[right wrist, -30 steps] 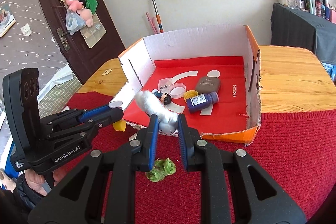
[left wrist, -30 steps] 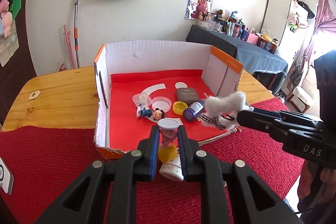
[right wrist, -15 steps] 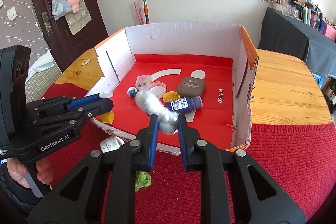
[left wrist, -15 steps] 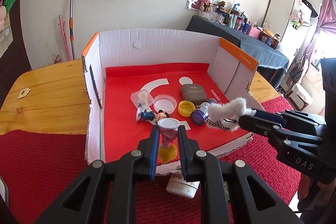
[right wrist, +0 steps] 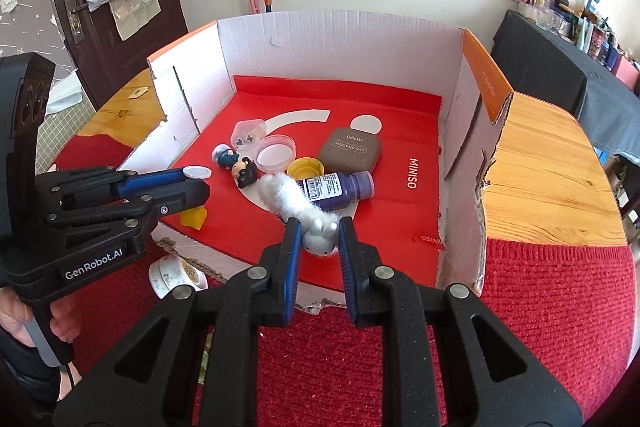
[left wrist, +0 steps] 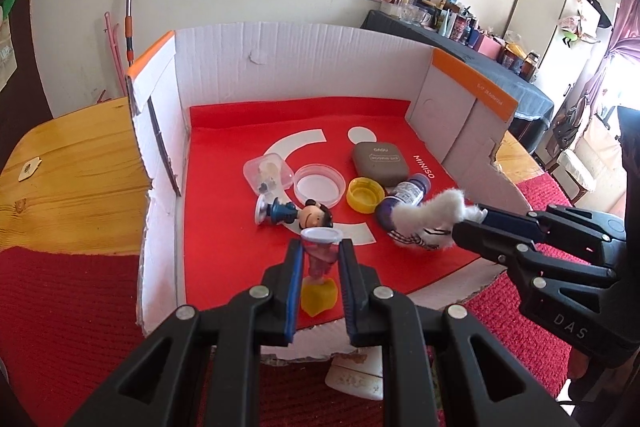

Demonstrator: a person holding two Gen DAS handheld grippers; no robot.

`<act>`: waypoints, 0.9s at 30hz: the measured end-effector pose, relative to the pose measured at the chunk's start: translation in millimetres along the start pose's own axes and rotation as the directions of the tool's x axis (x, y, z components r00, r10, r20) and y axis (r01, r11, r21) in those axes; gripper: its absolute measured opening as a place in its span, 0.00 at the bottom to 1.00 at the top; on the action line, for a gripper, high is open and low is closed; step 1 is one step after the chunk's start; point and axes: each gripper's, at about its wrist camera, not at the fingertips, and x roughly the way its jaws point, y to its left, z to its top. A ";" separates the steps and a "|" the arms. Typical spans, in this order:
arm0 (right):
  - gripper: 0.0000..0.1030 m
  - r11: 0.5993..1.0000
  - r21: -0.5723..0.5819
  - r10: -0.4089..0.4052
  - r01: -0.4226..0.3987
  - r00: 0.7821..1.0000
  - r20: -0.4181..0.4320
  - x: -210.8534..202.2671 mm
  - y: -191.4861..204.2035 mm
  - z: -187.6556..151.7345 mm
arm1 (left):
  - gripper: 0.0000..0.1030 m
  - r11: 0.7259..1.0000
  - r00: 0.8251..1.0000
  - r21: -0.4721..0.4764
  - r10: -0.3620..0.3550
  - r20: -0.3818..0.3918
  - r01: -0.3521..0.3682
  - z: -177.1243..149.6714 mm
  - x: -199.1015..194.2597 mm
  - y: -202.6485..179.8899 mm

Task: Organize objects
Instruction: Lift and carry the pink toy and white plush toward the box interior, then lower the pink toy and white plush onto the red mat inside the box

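On box floor (left wrist: 224, 227): "MINISO"; compact (right wrist: 350, 149): "EYE SHADOW"

We see a box (left wrist: 304, 67) with white walls, orange edges and a red floor. In it lie a purple bottle (right wrist: 340, 187), a yellow cap (left wrist: 365, 194) and a taupe case (left wrist: 380, 163). The mat (right wrist: 560, 307) is red, the tabletop (left wrist: 72, 179) pale wood.
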 end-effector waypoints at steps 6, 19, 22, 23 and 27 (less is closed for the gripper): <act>0.17 1.000 -0.015 -0.003 0.003 1.000 -0.025 11.0 1.1 0.6 | 0.17 1.000 1.000 0.000 0.001 -0.022 -0.001 1.0 9.9 2.1; 0.17 1.000 -0.027 -0.011 0.010 0.999 -0.041 24.6 1.4 6.9 | 0.18 1.000 0.999 -0.010 -0.003 -0.044 0.002 6.2 23.5 8.1; 0.17 1.000 -0.016 -0.012 0.011 0.999 -0.039 27.1 -0.7 8.8 | 0.18 1.000 0.999 -0.011 0.002 -0.049 -0.002 9.6 27.8 10.5; 0.17 1.000 -0.013 -0.012 0.012 0.999 -0.038 27.8 -1.6 9.6 | 0.18 1.000 0.999 -0.012 0.003 -0.051 -0.004 10.7 29.4 11.3; 0.17 1.000 0.009 -0.011 0.011 0.999 -0.033 31.0 -5.6 13.2 | 0.18 1.000 0.998 -0.016 0.009 -0.055 -0.010 14.0 35.9 13.5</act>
